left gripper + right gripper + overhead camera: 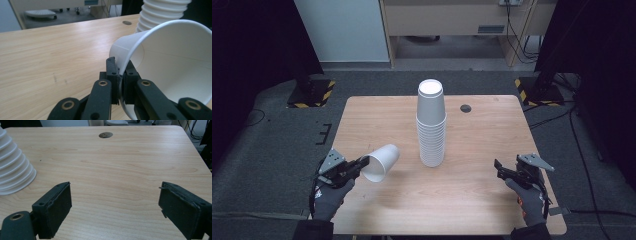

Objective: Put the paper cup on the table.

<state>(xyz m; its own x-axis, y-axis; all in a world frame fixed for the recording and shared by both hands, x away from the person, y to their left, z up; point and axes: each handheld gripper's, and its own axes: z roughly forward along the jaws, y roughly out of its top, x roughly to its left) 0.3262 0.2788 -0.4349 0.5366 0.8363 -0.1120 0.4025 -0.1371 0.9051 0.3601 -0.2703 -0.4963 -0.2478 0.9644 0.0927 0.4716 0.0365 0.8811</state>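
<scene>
Left gripper (362, 162): pinching rim of cup (381, 162), stack (431, 125) just beyond. Right gripper (498, 167): jaws wide, w/ nothing between.

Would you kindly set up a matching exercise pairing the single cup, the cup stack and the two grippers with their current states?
Things:
1. single paper cup
2. stack of cups
3. left gripper
4. right gripper

States:
A. jaws wide apart, nothing between them
B. standing upside down mid-table
C. tilted, pinched by its rim
D. jaws clamped on a cup wall

Pairs: 1-C, 2-B, 3-D, 4-A
</scene>
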